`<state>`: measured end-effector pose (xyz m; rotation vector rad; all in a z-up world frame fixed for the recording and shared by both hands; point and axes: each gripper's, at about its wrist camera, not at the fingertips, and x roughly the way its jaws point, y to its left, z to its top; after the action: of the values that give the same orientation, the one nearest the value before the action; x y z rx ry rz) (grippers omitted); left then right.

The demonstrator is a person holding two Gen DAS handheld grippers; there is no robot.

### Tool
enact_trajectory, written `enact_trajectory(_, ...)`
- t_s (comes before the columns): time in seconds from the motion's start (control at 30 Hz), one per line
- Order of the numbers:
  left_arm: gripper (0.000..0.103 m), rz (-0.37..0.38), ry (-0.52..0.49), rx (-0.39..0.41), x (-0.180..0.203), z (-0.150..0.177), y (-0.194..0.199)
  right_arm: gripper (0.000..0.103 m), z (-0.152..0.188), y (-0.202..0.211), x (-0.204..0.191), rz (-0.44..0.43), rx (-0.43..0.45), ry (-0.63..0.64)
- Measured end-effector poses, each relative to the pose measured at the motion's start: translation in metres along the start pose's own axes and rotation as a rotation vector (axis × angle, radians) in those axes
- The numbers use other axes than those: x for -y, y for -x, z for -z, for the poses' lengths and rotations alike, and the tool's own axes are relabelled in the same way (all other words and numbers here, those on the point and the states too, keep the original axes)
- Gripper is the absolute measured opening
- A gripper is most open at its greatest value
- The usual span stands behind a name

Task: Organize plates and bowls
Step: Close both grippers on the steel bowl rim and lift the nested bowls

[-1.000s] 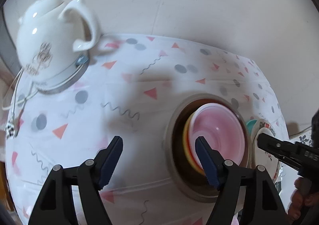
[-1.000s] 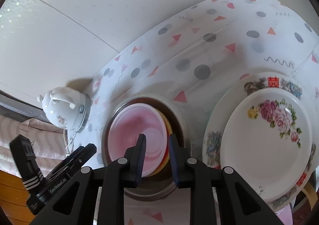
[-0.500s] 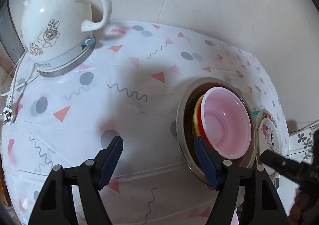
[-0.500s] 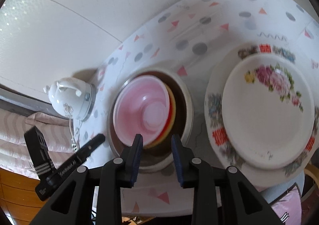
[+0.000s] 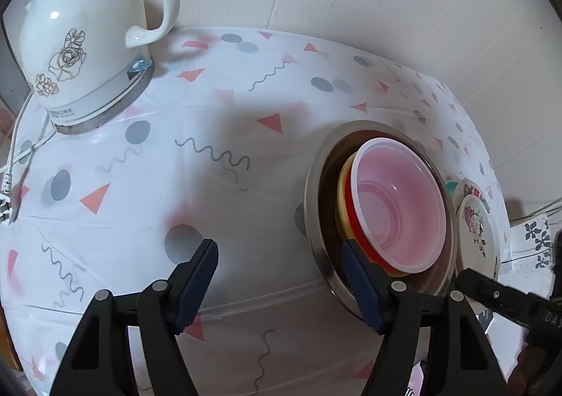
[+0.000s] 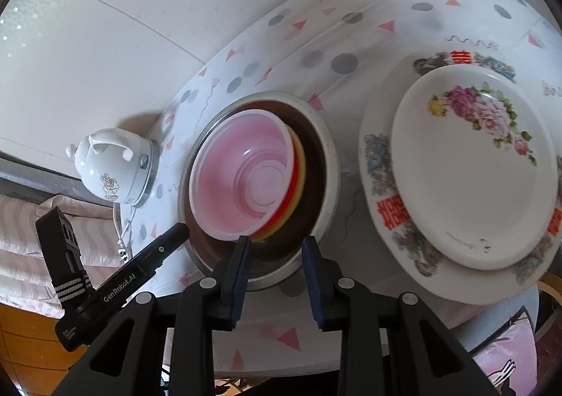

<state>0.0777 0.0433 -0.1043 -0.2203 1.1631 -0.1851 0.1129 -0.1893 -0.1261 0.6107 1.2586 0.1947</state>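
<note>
1. As we look down along the left gripper [image 5: 279, 278], it tilts steeply toward the tablecloth [image 5: 217, 206]; its jaws stand wide with nothing between them and have just been closing a little.
2. Its right finger [image 5: 361, 285] lies over the near rim of the steel bowl [image 5: 312, 192]; we cannot tell whether it touches.
3. The right gripper [image 6: 275, 271] also points steeply down, jaws narrowly apart and empty, in front of the steel bowl's near rim.
4. The pink bowl [image 6: 242, 174] sits tilted inside red and yellow bowls, all nested in the steel bowl.
5. Just beside it, a small plate [image 6: 470, 171] lies on a larger plate [image 6: 383, 209].
6. A kettle [image 5: 80, 44] stands at the table's far left.
7. The nested bowls show only their rims, and both views cut off our hands.
</note>
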Motion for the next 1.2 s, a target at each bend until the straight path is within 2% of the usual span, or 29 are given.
enact_trajectory(0.17,0.064,0.002,-0.014,-0.011,0.003,0.000,-0.005,0.030,0.004,-0.014,0.008,0.001,-0.045,-0.045)
enact_trajectory(0.6,0.053,0.009,-0.061,-0.047,0.011,-0.001,-0.014,0.030,0.001,-0.047,0.002,0.044,-0.086,-0.015)
enact_trajectory(1.03,0.052,0.025,-0.090,-0.096,0.017,-0.002,-0.029,0.028,-0.002,-0.066,-0.002,0.073,-0.087,0.030)
enact_trajectory(1.2,0.041,0.048,-0.111,-0.113,0.021,-0.001,-0.034,0.026,-0.004,-0.068,-0.001,0.057,-0.072,0.034)
